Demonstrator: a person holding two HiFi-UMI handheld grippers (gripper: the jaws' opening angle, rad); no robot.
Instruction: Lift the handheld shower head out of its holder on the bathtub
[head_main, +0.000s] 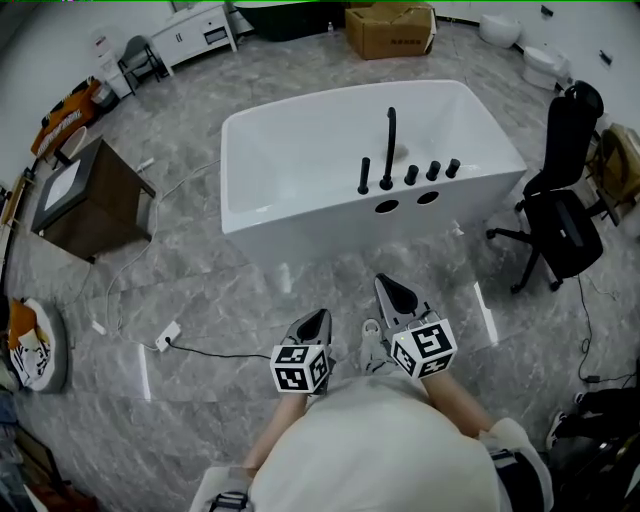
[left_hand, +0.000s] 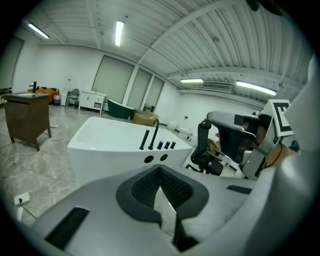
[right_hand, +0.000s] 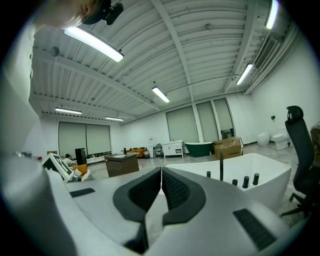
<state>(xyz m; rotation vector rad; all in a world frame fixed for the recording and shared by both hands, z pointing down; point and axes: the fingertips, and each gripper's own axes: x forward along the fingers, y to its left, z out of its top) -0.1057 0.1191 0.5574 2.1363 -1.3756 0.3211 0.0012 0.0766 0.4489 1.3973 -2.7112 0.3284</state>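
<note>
Standing upright on the near rim of the bathtub (head_main: 300, 205), a slim black rod, probably the handheld shower head (head_main: 364, 175), was seen just left of a tall curved black spout (head_main: 390, 140). Three short round knobs (head_main: 433, 170) were lined up to the spout's right. The tub was glossy white and rectangular with rounded corners, and two round holes were cut in its near wall. It was set on a polished floor (head_main: 230, 290) of grey veined stone.

The left gripper (head_main: 320, 318) and right gripper (head_main: 393, 288) were held well apart from the tub. Each had its jaws pressed together on nothing, ribbed dark pads (left_hand: 175, 189) meeting at the tips.

Only the head view showed a black office chair (head_main: 560, 220), a cardboard box (head_main: 390, 30) and a dark wooden cabinet (head_main: 95, 200). A ribbed white ceiling (right_hand: 200, 45) with strip lights was shown by the gripper views alone.
</note>
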